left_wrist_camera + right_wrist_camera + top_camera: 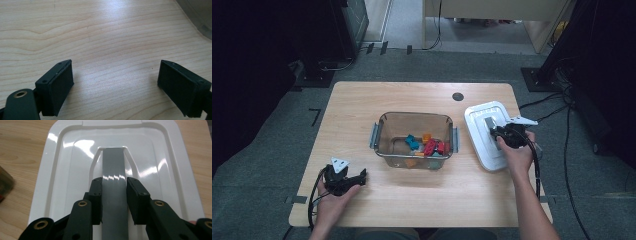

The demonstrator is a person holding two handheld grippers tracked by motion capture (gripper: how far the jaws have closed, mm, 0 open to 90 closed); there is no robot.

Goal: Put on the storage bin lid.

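The white lid (485,134) lies flat on the tabletop (362,100) just to the right of the clear container (414,140), near the tabletop's right edge and apart from the container's right latch. The right gripper (114,195) sits over the lid's middle, and in the right gripper view its fingers (96,200) stand narrow on either side of the grey handle strip (113,167) that runs along the lid's centre, the pads pressed against the strip's two long edges. In the high view the right gripper (507,134) rests on the half of the lid farther from the container, with the person's right hand (518,155) behind it. The left gripper (343,180) is held in the left hand (332,200) to the left of the container and nearer the person, well apart from the lid; in the left gripper view its fingers (58,87) stand wide over bare wood with nothing between them. The container holds a small heap of coloured toy pieces (426,146), red, blue and orange, toward its right side. The tabletop is pale wood with a dark round grommet (457,96) beyond the container, and it stands on grey carpet (272,140), with black cables (562,105) running over the floor to the right of the lid.
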